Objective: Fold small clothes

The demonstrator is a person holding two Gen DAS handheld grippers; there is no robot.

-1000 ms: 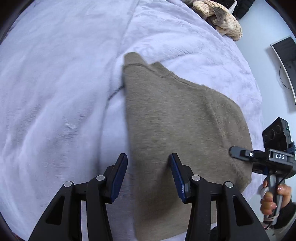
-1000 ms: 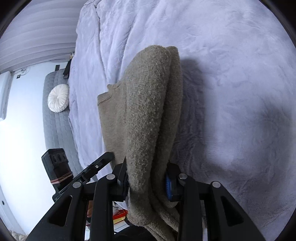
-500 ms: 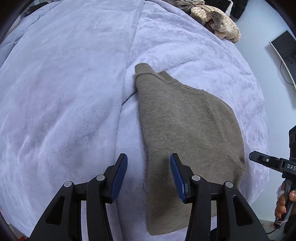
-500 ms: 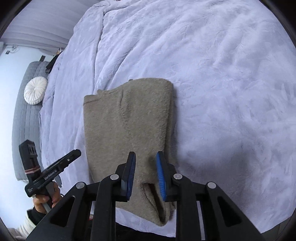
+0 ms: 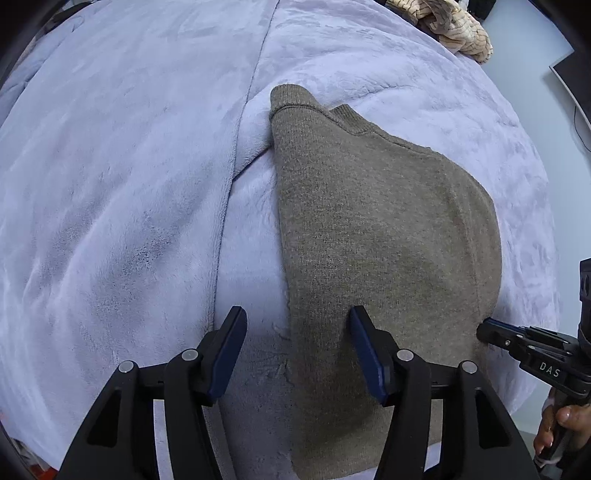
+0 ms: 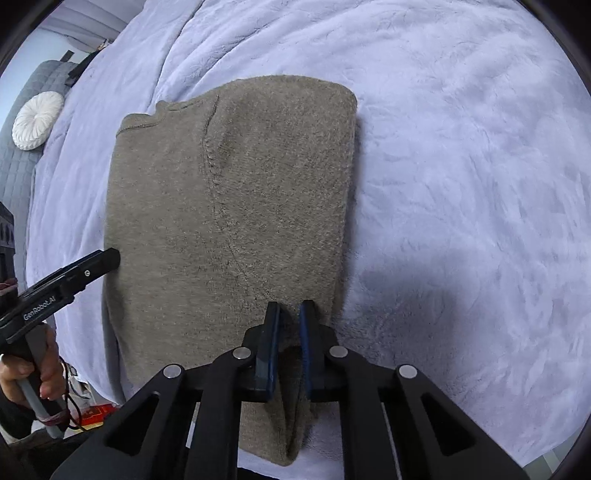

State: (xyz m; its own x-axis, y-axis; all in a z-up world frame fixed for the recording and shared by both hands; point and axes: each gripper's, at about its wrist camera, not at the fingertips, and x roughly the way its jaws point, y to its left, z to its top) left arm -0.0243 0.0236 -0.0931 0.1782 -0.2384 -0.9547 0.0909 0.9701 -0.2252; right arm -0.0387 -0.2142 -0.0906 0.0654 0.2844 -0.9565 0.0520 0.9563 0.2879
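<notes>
A taupe knit sweater (image 5: 376,236) lies folded and flat on the lavender blanket (image 5: 122,184), its collar at the far end. It also shows in the right wrist view (image 6: 236,206). My left gripper (image 5: 297,325) is open and empty, straddling the sweater's left edge near the bed's front. My right gripper (image 6: 289,314) has its jaws close together on a raised fold of the sweater's near right edge. The right gripper also shows in the left wrist view (image 5: 484,328) at the sweater's right edge.
A pile of beige patterned clothes (image 5: 447,26) lies at the far right of the bed. A grey sofa with a round white cushion (image 6: 37,120) stands beyond the bed's left side. The bed's front edge runs just under both grippers.
The right gripper has lowered the hanging sweater fold onto the bed, so the sweater now lies flat. The left gripper stayed open and shifted slightly over the sweater's left edge.
</notes>
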